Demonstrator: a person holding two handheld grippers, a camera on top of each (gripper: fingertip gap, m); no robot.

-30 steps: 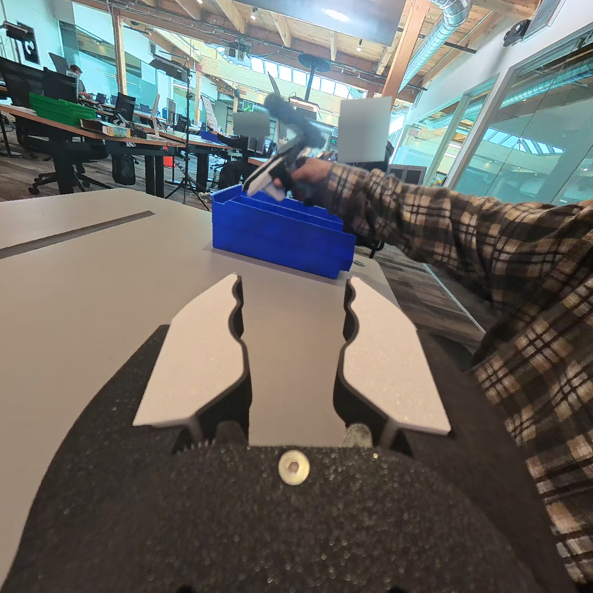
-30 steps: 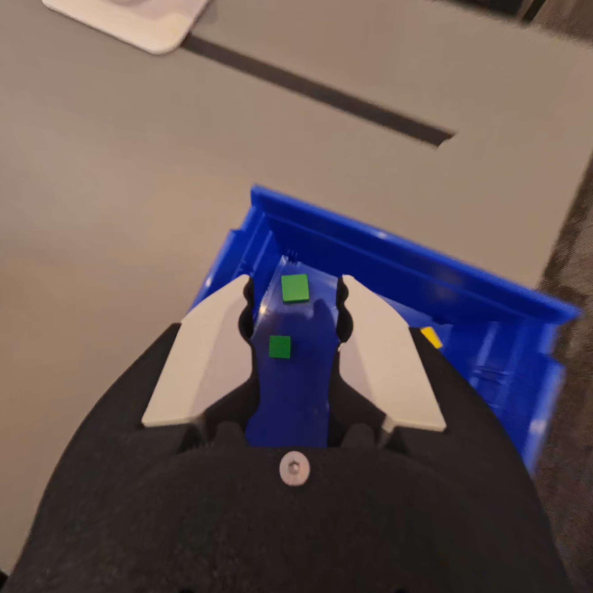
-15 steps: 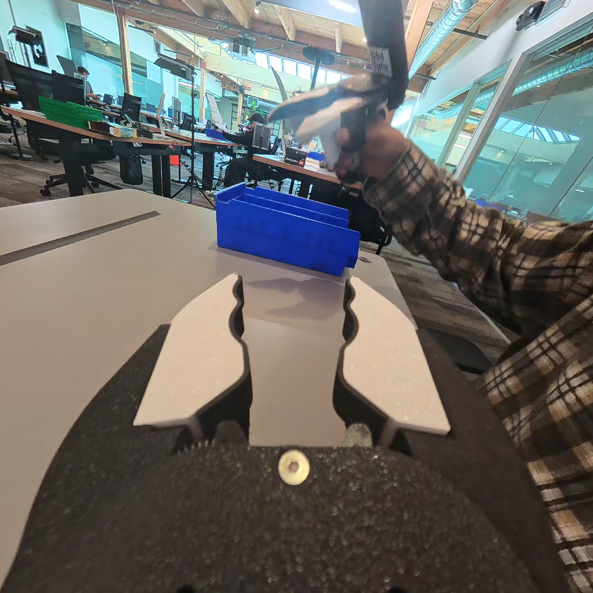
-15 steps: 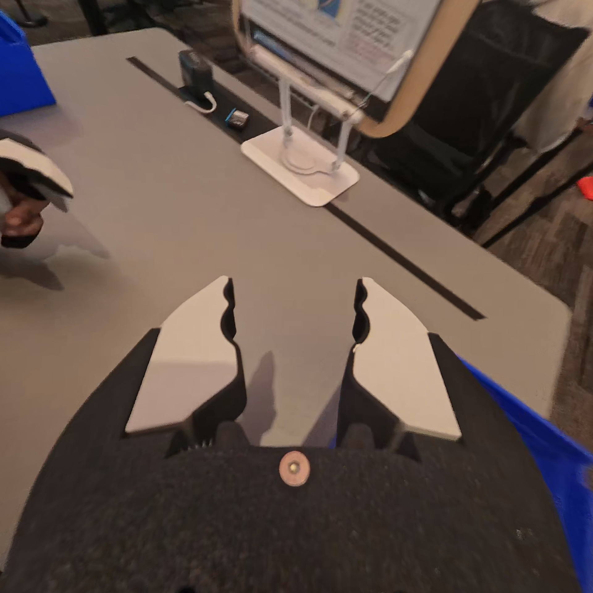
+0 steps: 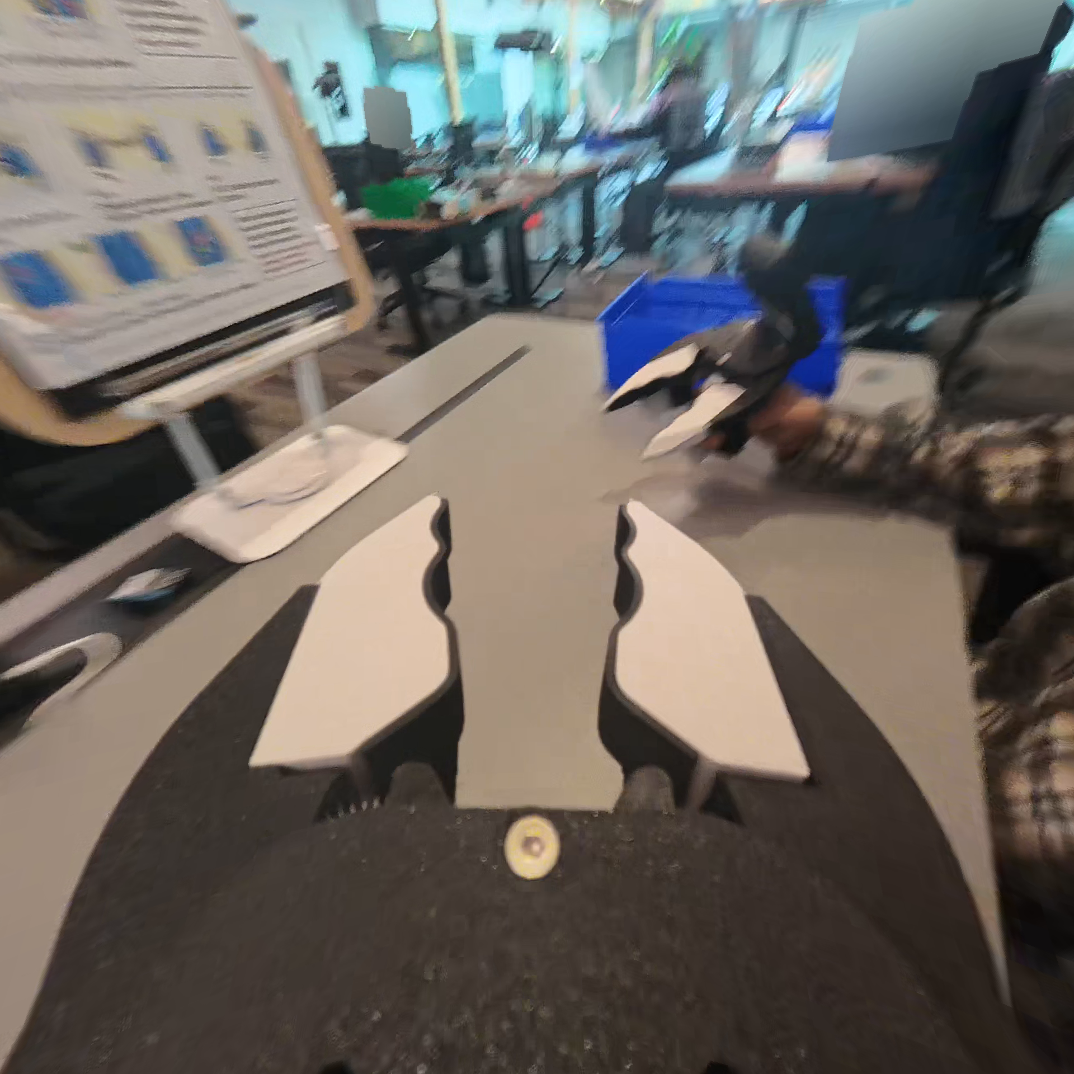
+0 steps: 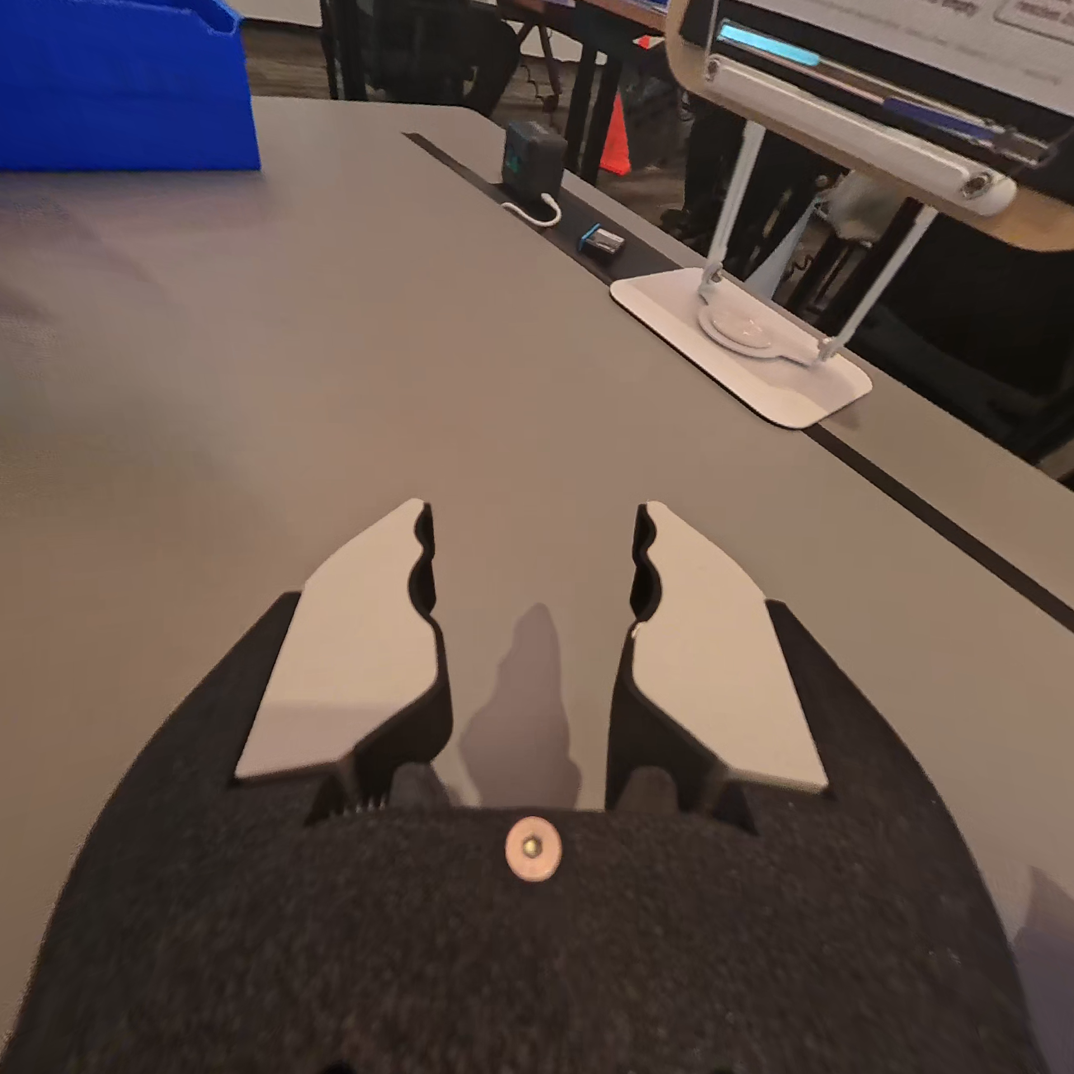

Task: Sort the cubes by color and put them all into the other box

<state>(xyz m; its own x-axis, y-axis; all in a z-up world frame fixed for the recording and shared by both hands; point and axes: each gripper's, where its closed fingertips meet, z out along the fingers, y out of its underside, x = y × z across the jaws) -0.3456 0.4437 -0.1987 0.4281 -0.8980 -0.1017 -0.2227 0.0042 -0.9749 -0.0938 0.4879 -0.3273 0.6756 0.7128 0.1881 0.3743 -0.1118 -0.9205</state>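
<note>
My left gripper (image 5: 532, 505) is open and empty, low over the grey table (image 5: 523, 441). A blue box (image 5: 657, 325) stands at the table's far end in the left wrist view. My right gripper shows there too (image 5: 662, 407), open, held by a hand in a plaid sleeve in front of that box. In the right wrist view my right gripper (image 6: 532, 508) is open and empty over bare table (image 6: 290, 348). A blue box (image 6: 122, 87) stands at the far left corner there. No cubes show in either view.
A screen on a white stand (image 5: 290, 494) stands at the table's left edge, also in the right wrist view (image 6: 749, 343). A small black device with a white cable (image 6: 532, 163) and a small dark item (image 6: 601, 239) lie along the table's black seam. Desks and chairs stand behind.
My right gripper has left the blue box with the green cubes, swung up and come down low over the bare table. My left gripper has turned left toward the screen stand. Both stay open.
</note>
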